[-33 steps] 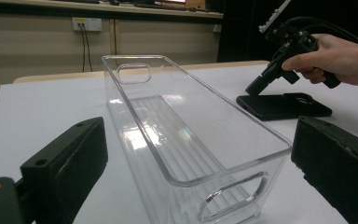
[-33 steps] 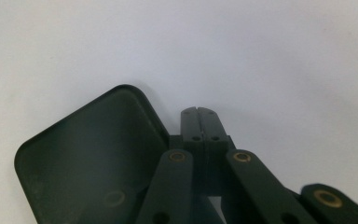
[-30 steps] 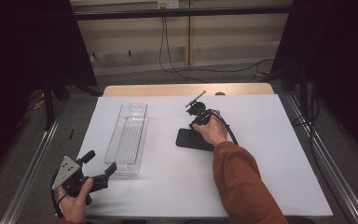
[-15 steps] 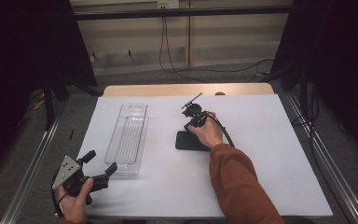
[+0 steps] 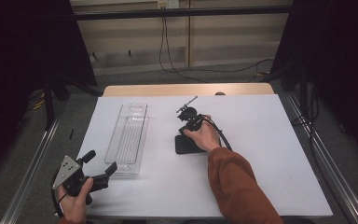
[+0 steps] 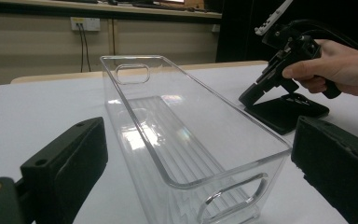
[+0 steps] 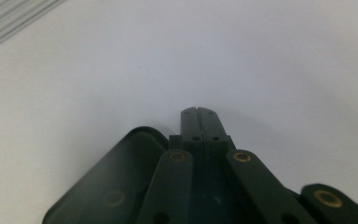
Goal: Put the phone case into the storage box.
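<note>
Nearest the person, the left gripper (image 5: 98,165) hovers just short of the near end of the clear plastic bin (image 5: 130,137), its jaws spread wide with nothing between them; in the left gripper view the two black pads frame the bin's near end wall and its cut-out handle, and both are cut off by the picture's edges. The bin lies lengthwise on the white table (image 5: 270,140), empty, with a ribbed floor and no label or printing that can be read. Just right of the bin's middle lies a flat black case (image 5: 186,145), its near part hidden under the person's right hand (image 5: 205,137). That hand holds the right gripper (image 5: 189,122), tips down at the case's far edge, jaws pressed together on nothing. In the right gripper view the closed tips meet over bare white table beside a dark rounded corner. No writing shows on the case either.
</note>
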A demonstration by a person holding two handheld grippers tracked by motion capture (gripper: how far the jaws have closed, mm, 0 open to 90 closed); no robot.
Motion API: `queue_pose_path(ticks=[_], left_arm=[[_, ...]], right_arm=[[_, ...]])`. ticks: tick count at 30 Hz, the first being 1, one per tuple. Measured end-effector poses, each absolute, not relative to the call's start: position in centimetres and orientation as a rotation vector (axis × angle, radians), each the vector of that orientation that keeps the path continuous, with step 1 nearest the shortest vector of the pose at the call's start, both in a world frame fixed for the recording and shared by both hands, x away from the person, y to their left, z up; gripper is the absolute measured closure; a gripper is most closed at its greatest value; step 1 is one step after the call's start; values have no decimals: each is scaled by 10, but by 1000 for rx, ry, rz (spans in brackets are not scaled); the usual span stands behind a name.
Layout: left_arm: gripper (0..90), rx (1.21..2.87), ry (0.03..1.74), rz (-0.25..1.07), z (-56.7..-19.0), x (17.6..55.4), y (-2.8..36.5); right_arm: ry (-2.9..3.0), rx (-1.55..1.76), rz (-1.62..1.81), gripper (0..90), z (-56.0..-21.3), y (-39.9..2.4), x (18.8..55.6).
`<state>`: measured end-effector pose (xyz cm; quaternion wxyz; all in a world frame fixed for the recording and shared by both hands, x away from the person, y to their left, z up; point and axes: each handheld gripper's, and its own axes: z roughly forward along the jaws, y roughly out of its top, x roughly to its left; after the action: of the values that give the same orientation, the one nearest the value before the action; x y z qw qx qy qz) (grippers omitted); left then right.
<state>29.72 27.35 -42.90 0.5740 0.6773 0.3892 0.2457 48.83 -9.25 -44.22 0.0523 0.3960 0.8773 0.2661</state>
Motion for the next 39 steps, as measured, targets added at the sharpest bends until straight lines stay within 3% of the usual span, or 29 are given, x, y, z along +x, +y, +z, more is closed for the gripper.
queue_pose_path(ticks=[39], left_arm=[[36, 1584, 917, 574, -429, 298, 274]], right_arm=[[2780, 1084, 895, 900, -442, -83, 435]])
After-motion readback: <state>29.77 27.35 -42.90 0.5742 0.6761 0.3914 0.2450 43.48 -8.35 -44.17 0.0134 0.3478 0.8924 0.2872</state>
